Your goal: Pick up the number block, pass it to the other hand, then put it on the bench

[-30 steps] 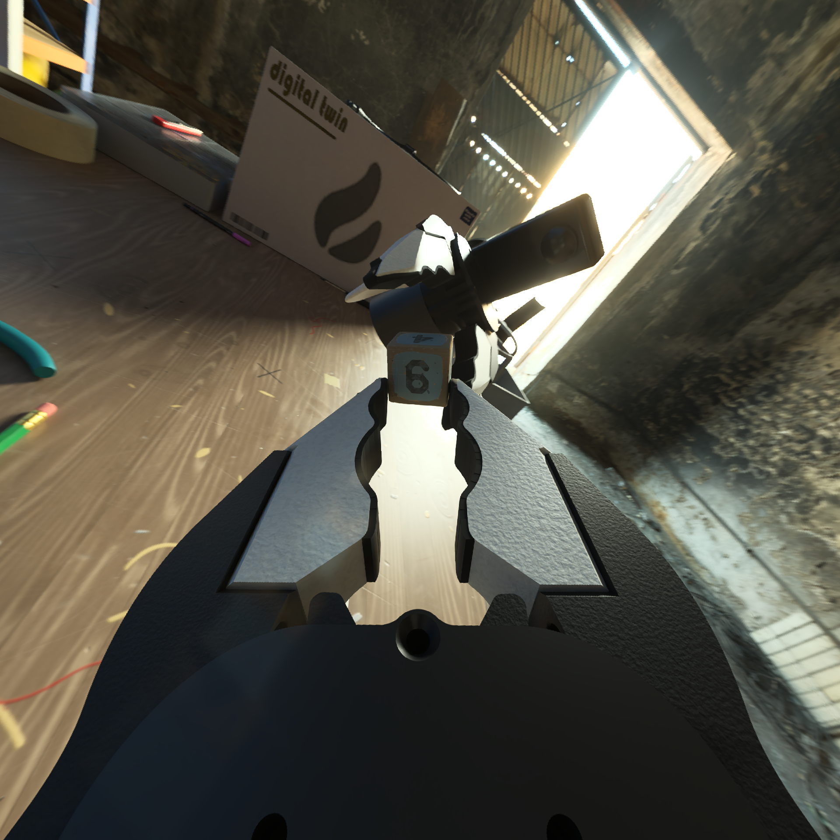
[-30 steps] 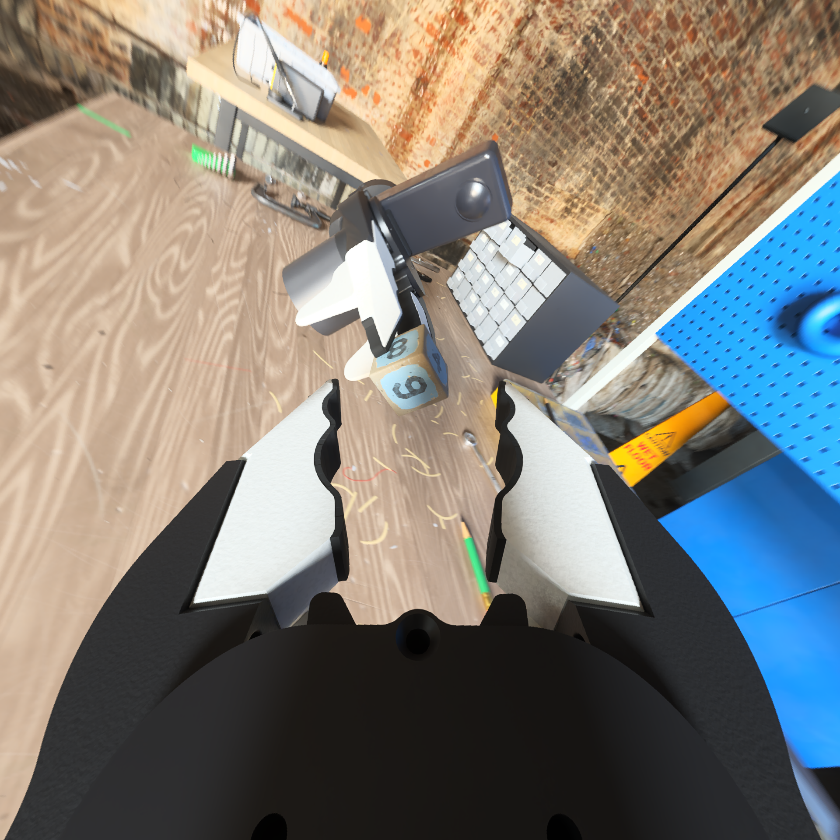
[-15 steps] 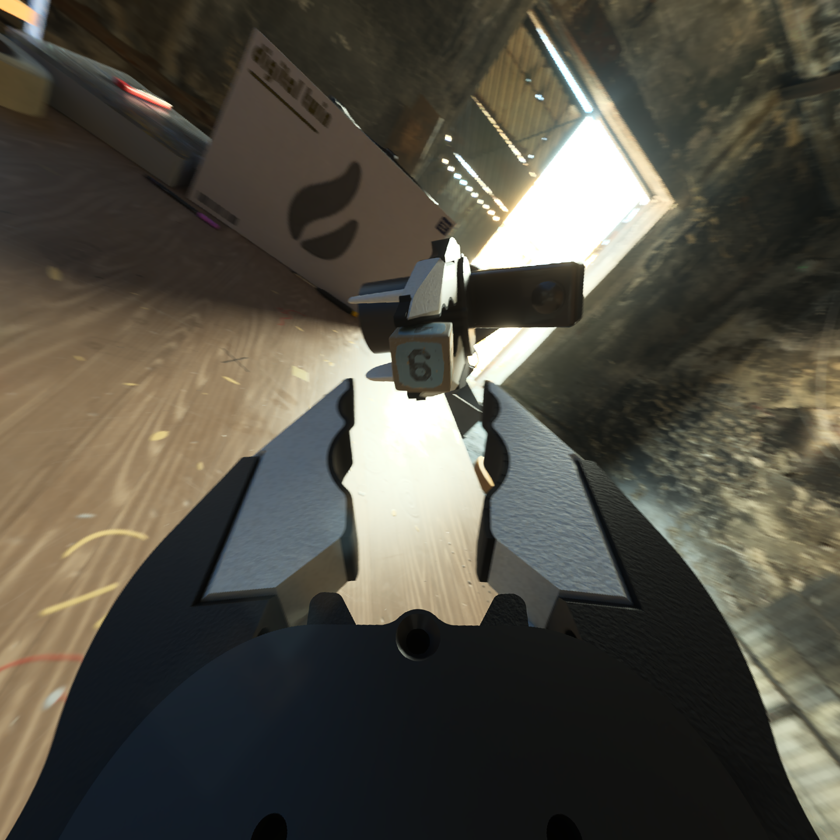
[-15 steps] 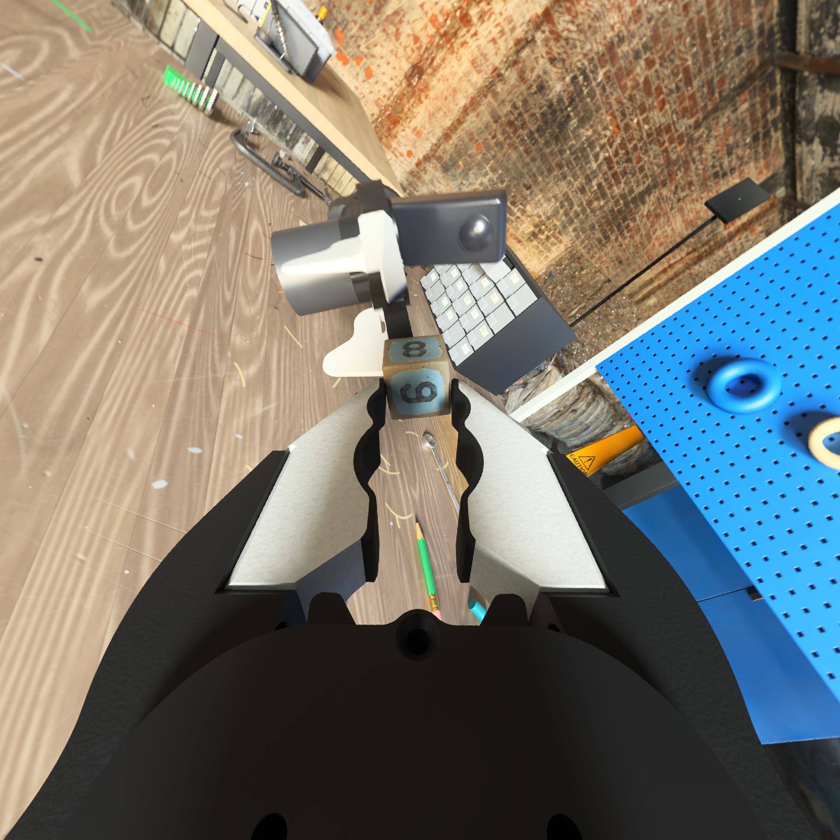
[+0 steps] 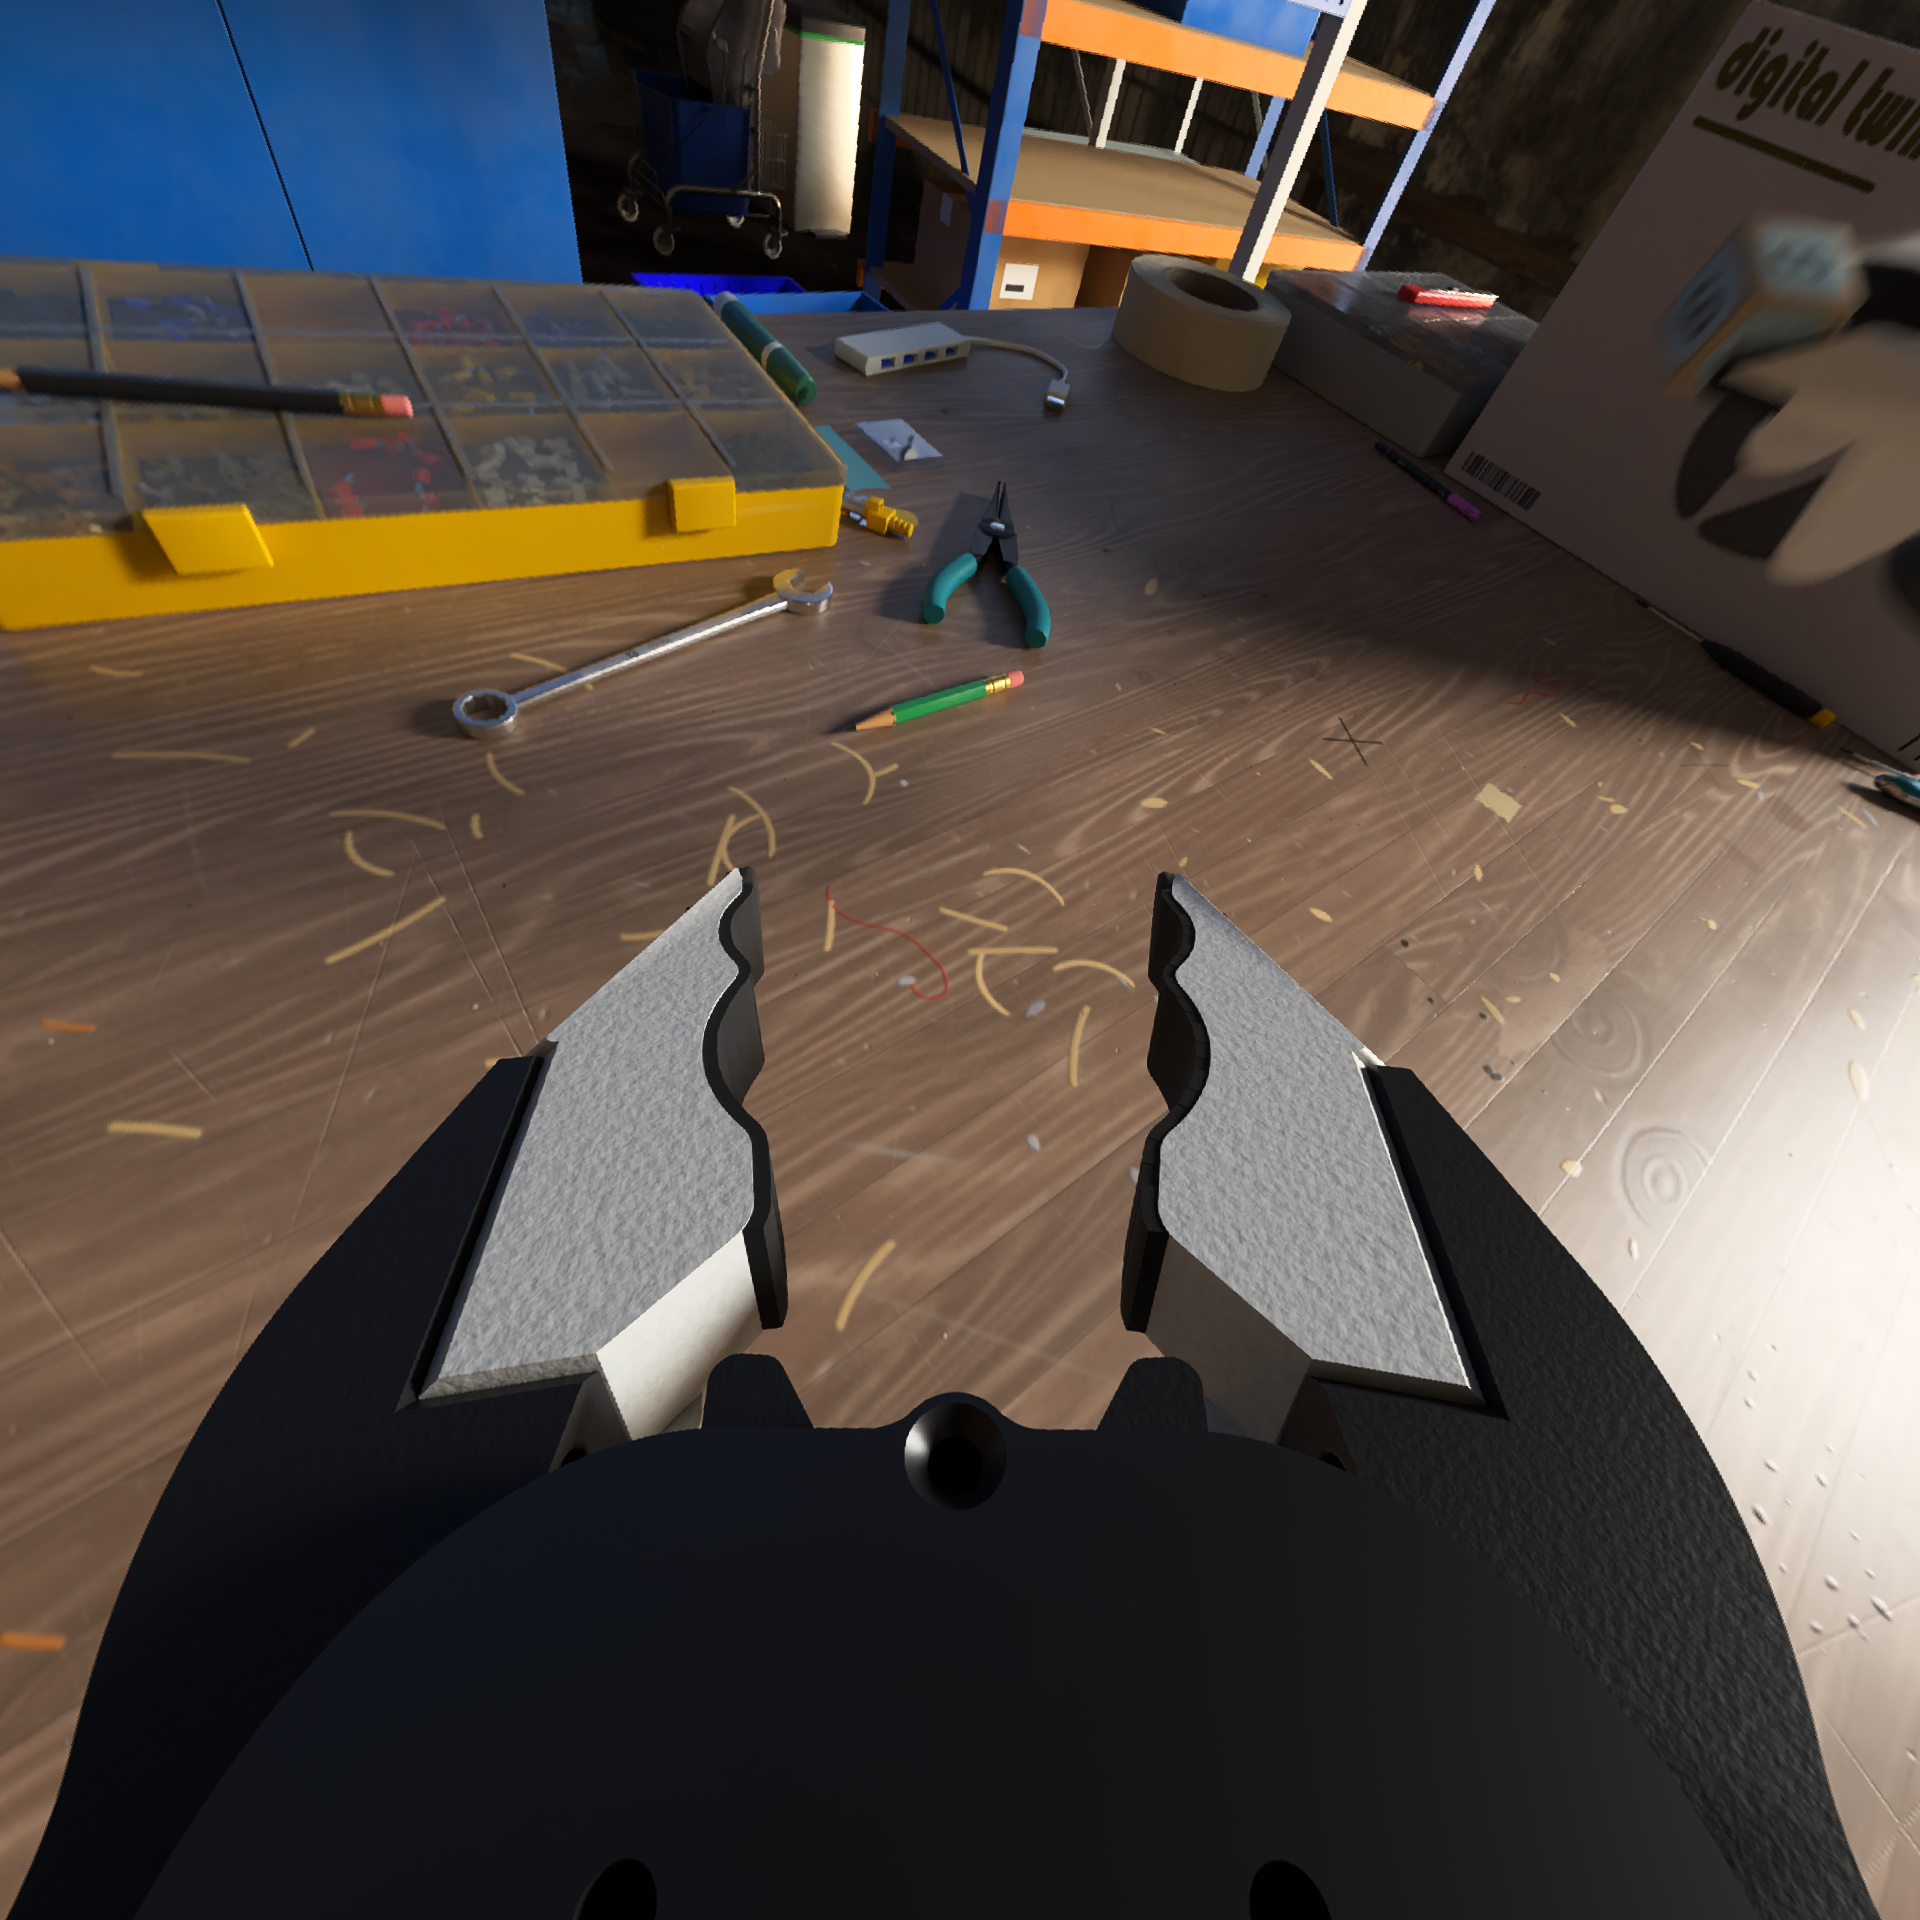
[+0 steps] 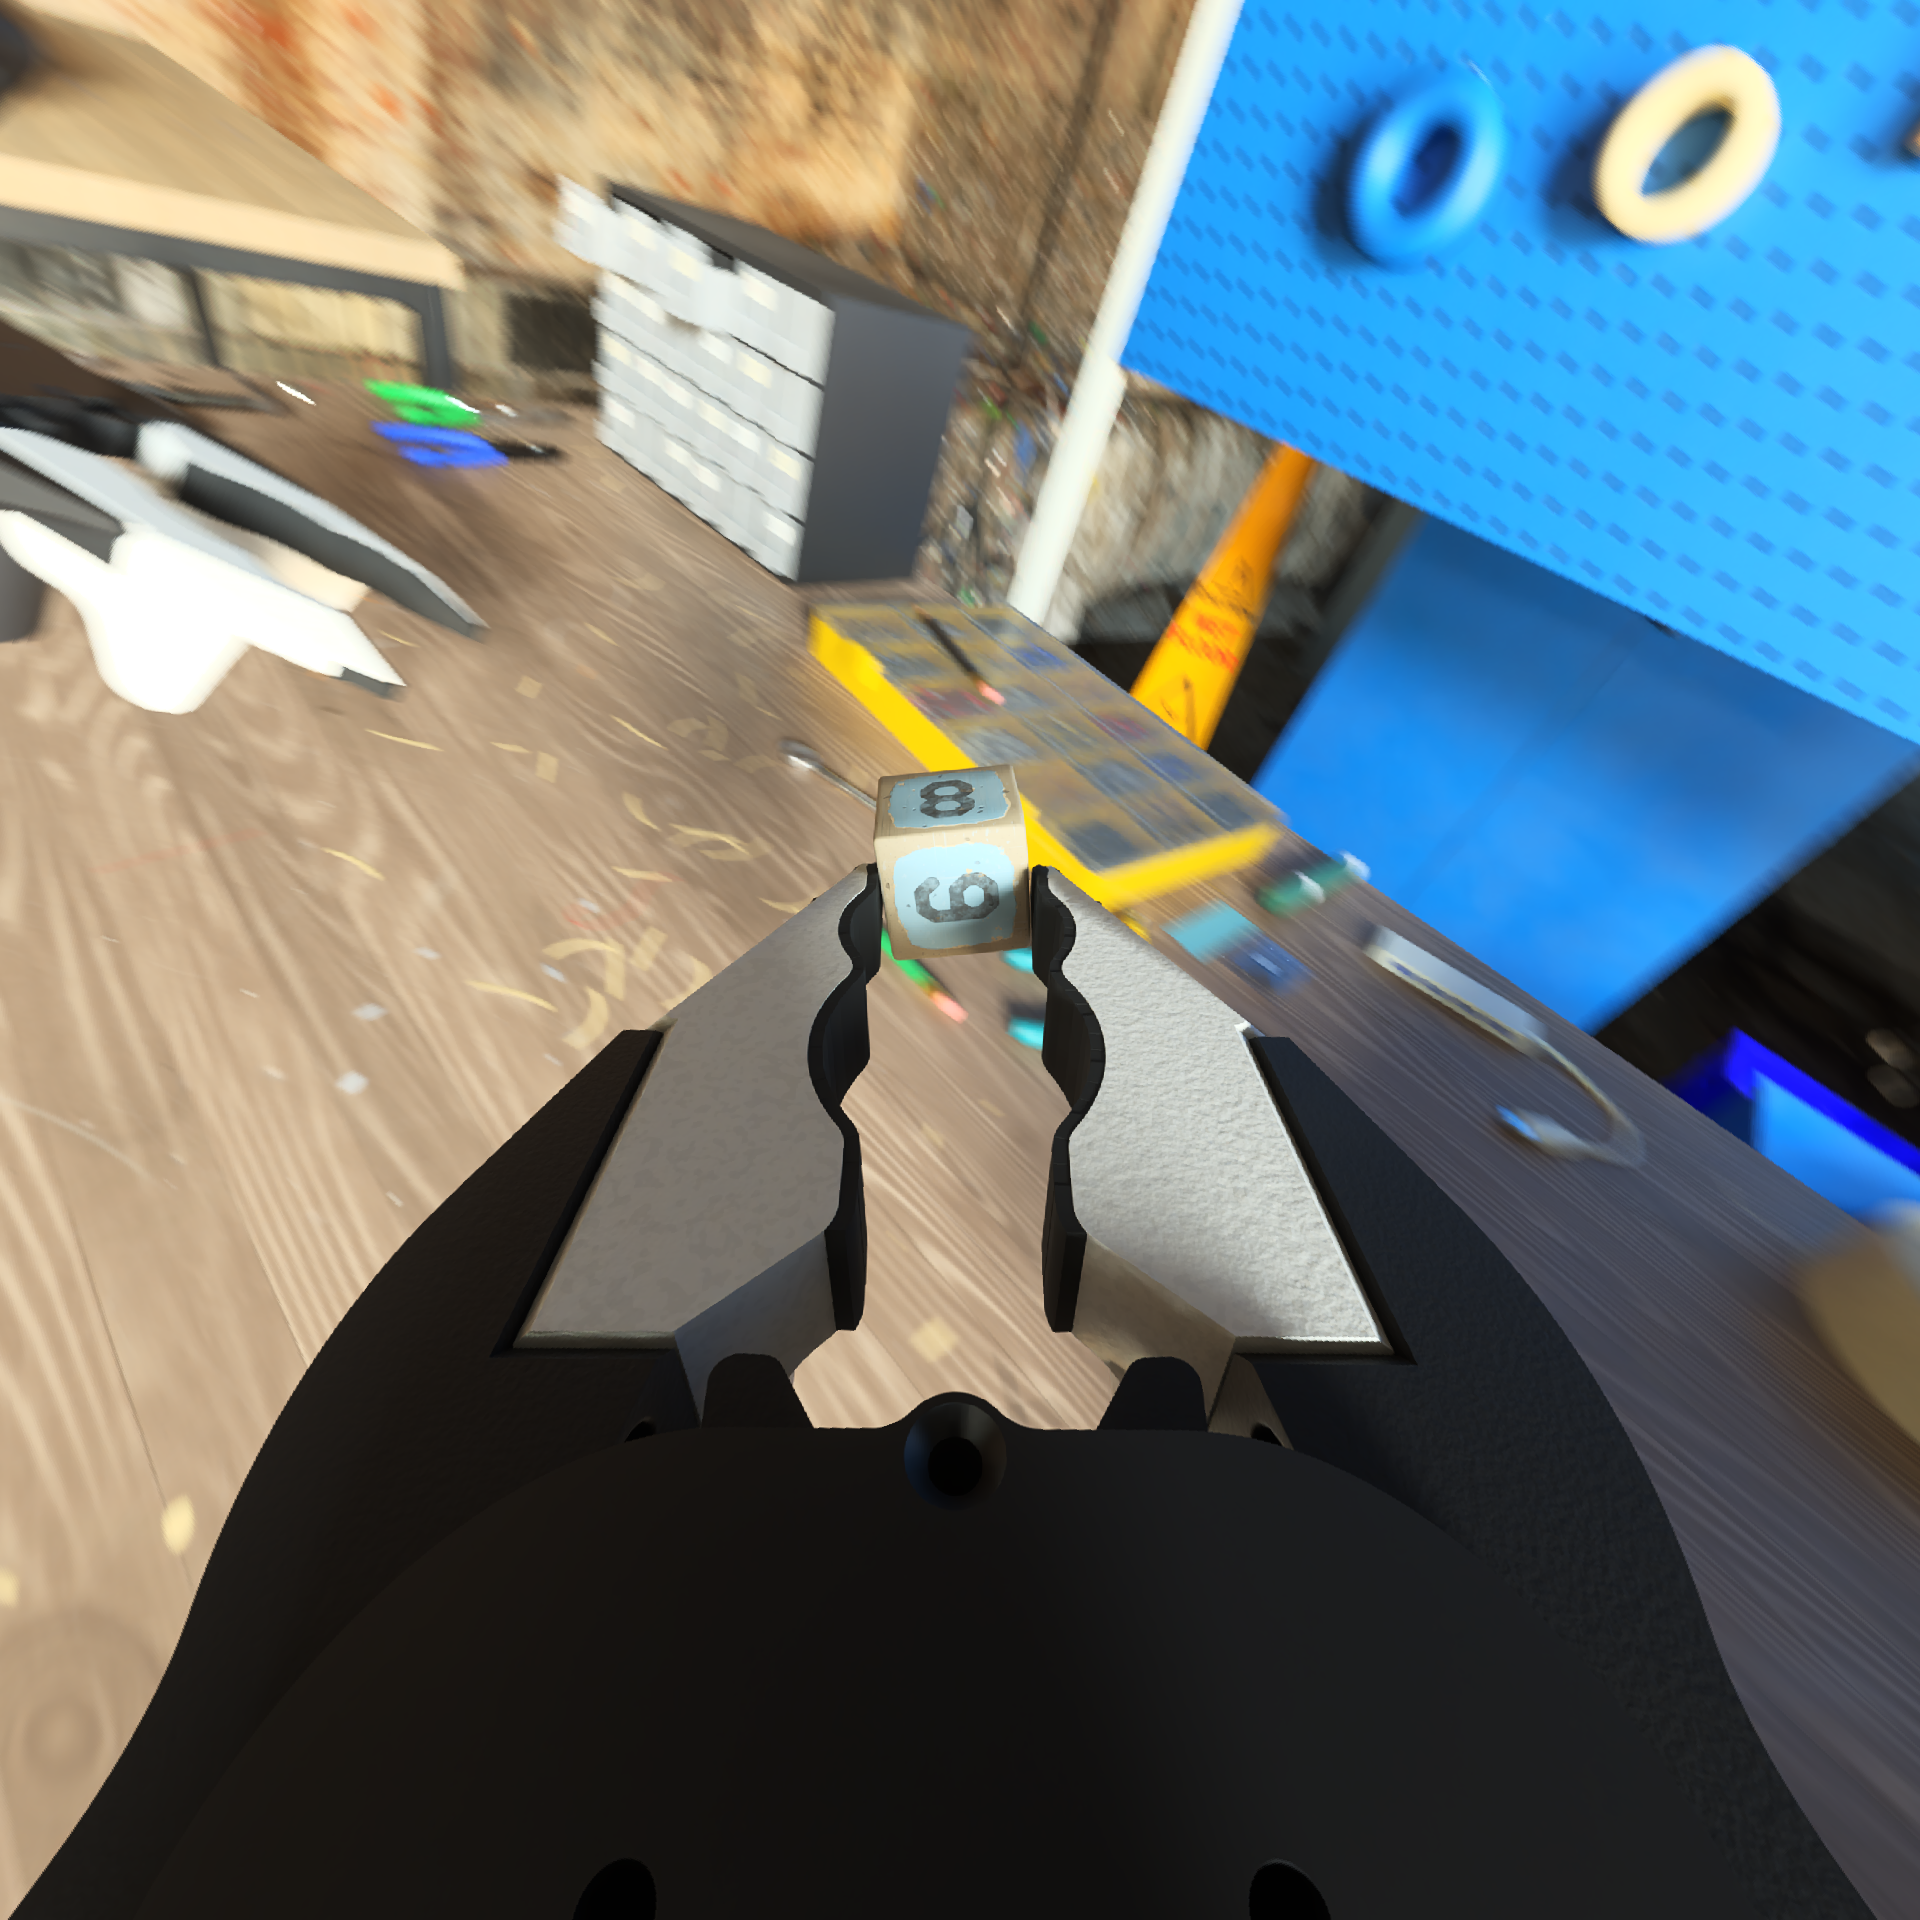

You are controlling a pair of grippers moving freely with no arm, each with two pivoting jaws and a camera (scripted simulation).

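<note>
The number block (image 6: 951, 878) is a small wooden cube with pale blue faces. My right gripper (image 6: 951, 883) is shut on it at the fingertips and holds it above the wooden bench (image 6: 416, 935). In the left wrist view the block (image 5: 1756, 296) shows blurred at the upper right, held by the right gripper. My left gripper (image 5: 954, 894) is open and empty, pointing down at the bench (image 5: 1351, 935). It also shows blurred at the left of the right wrist view (image 6: 208, 592), apart from the block.
A yellow parts organiser (image 5: 416, 447) with a pencil on its lid lies at the back left. A wrench (image 5: 634, 655), teal pliers (image 5: 987, 577) and a green pencil (image 5: 940, 701) lie ahead. A tape roll (image 5: 1200, 317), a white box (image 5: 1714, 364) and a blue pegboard (image 6: 1558, 312) stand around.
The left gripper let go of the block, opened wide and swung away to face the bench. The right gripper closed on the block and carried it off; its view is motion-blurred.
</note>
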